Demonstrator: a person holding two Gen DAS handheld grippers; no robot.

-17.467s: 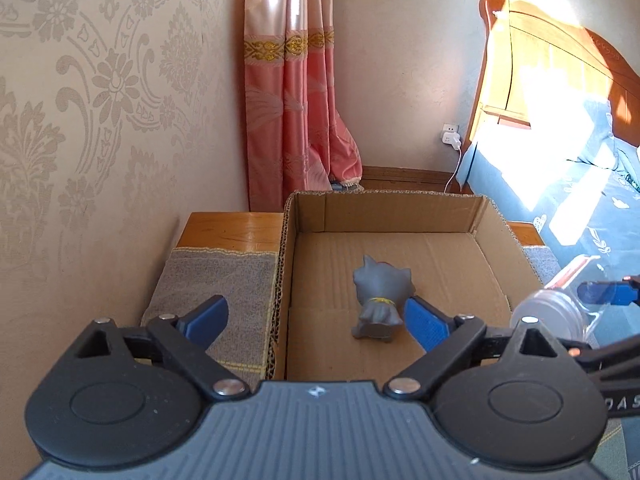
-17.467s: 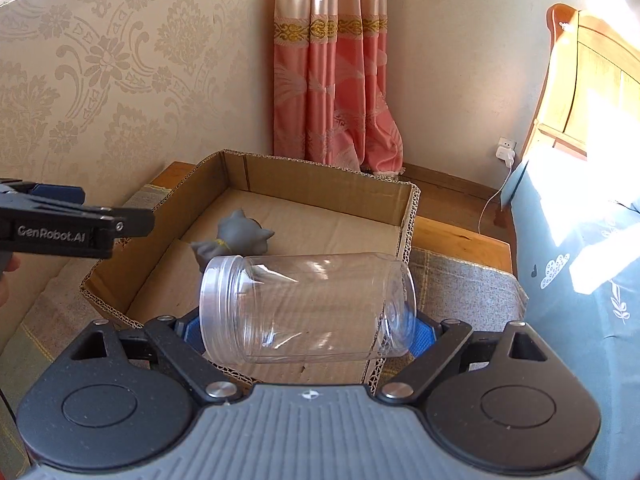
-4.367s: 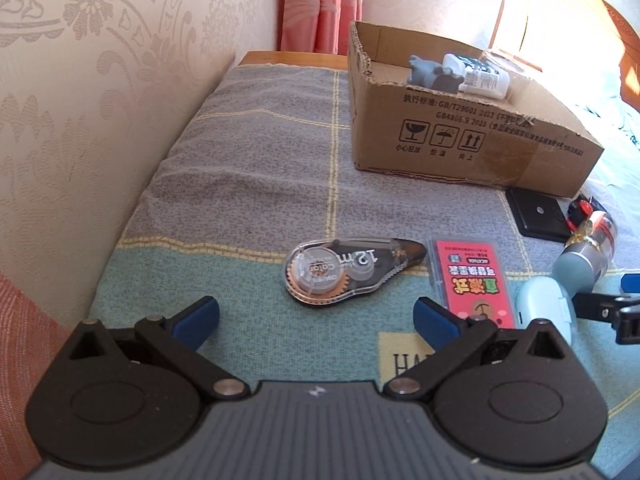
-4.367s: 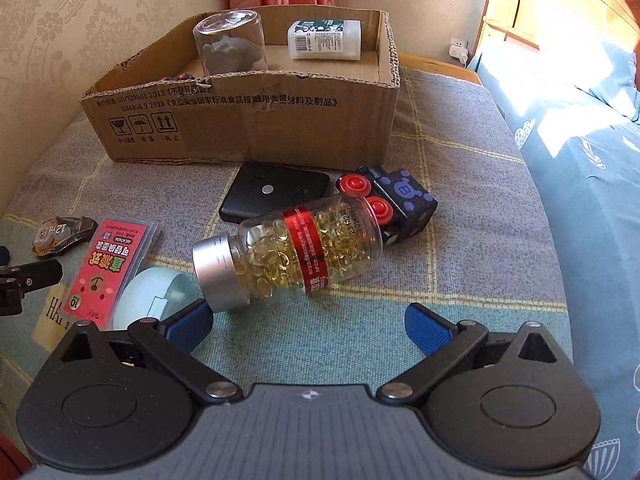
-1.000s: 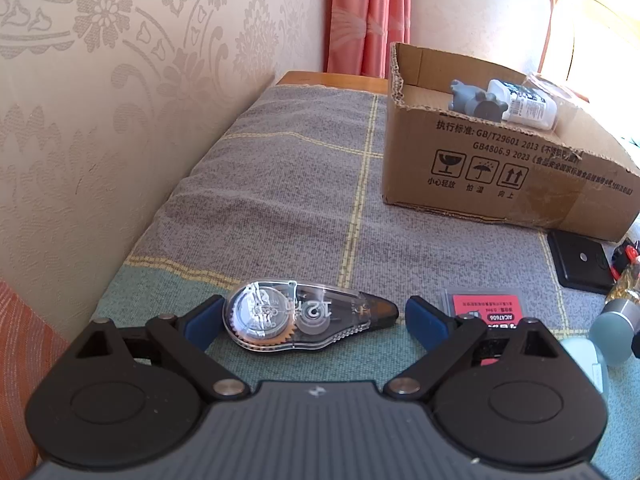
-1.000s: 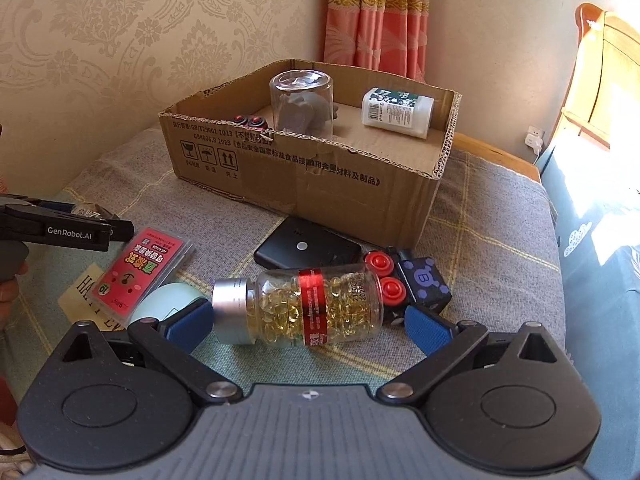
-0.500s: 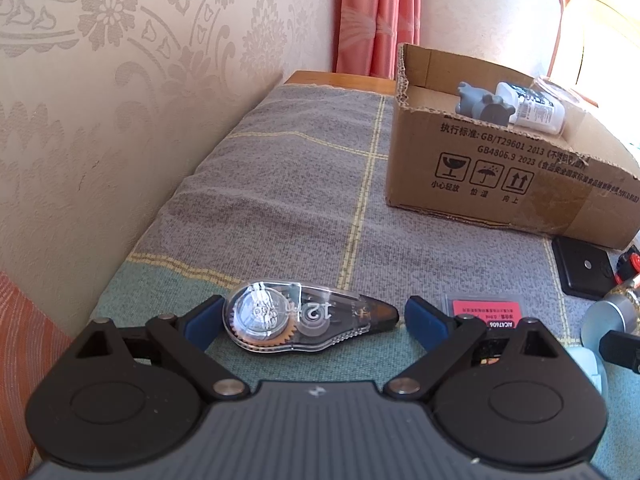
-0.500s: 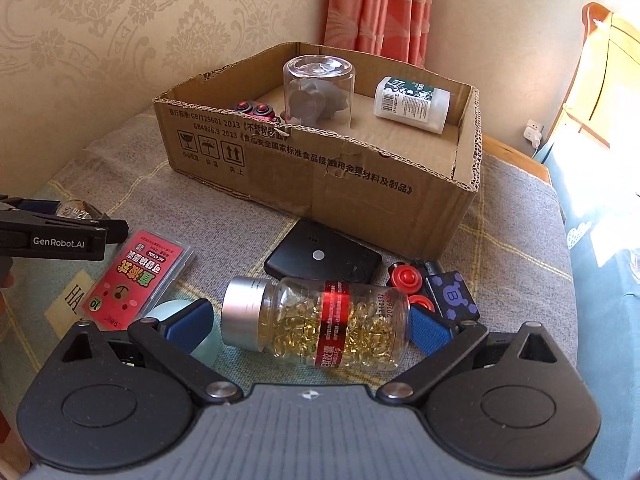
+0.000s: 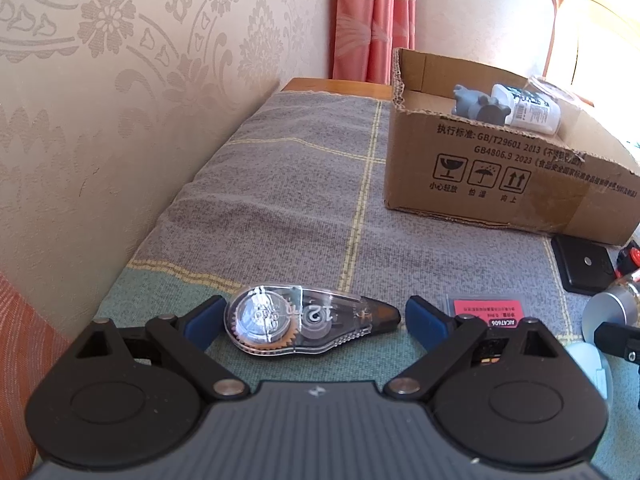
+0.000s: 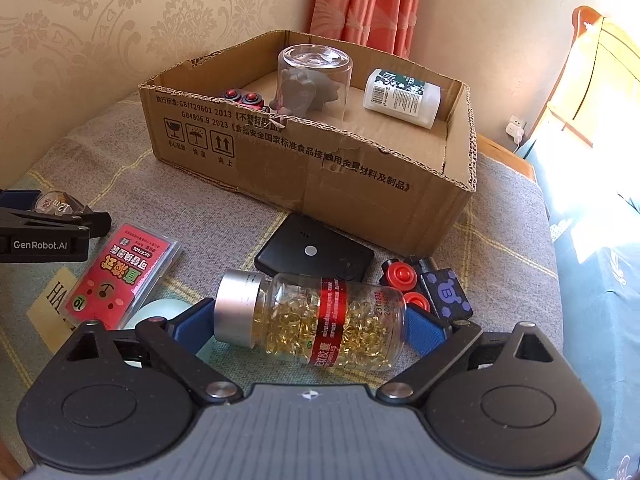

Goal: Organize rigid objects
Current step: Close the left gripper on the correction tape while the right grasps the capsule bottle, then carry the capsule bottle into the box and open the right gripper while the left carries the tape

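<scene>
A clear correction-tape dispenser (image 9: 312,326) lies on the woven cloth between the blue pads of my left gripper (image 9: 314,318). That gripper is open, with a sliver of gap at each end of the dispenser. In the right wrist view a bottle of golden capsules (image 10: 320,320), with a silver cap and a red label, lies on its side between the fingers of my right gripper (image 10: 308,326). Its jaws are closing, and the pads sit close to the cap and the base. The cardboard box (image 10: 312,168) stands beyond and holds an upturned clear jar (image 10: 316,76), a grey toy (image 10: 304,90) and a white bottle (image 10: 402,98).
A black flat device (image 10: 316,254), a black cube with red buttons (image 10: 436,290), a red card pack (image 10: 124,276) and a pale blue round thing (image 10: 160,310) lie around the bottle. The wall runs along the left, and a bed with blue bedding is on the right.
My right gripper has moved forward so that the capsule bottle now lies between its pads, and its jaws have narrowed slightly. The left gripper and the tape dispenser have not moved.
</scene>
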